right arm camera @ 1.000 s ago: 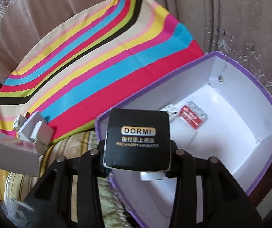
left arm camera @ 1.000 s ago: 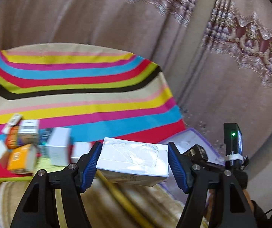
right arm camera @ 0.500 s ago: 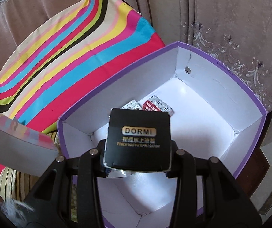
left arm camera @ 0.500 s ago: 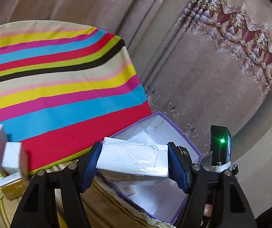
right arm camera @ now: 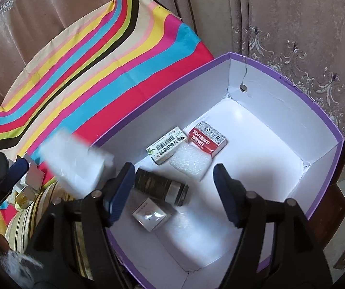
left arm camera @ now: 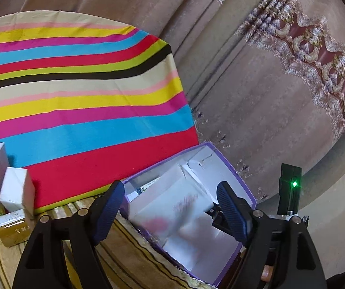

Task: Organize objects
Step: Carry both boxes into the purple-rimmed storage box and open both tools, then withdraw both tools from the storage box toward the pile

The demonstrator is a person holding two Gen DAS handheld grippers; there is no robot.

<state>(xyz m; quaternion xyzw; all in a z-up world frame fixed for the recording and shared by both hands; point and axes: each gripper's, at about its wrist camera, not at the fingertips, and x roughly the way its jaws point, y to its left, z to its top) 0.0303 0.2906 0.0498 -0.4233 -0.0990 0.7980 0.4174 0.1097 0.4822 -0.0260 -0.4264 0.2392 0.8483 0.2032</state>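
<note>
A purple-rimmed box with white inside stands by the striped cloth; it also shows in the left wrist view. My right gripper is open above it; the black DORMI box lies on the box floor. My left gripper is open; the white box is a blur in mid-fall over the purple box's near edge, also blurred in the right wrist view. Inside lie a red pack, a barcode box, a foam pad and a small white box.
A striped cloth covers the surface to the left. Two white boxes and a gold box stand at its near left edge. Patterned curtains hang behind. A striped rug lies under the purple box.
Both grippers have opened. The black DORMI box has dropped into the purple box. The white box has left my left gripper and is falling toward the purple box.
</note>
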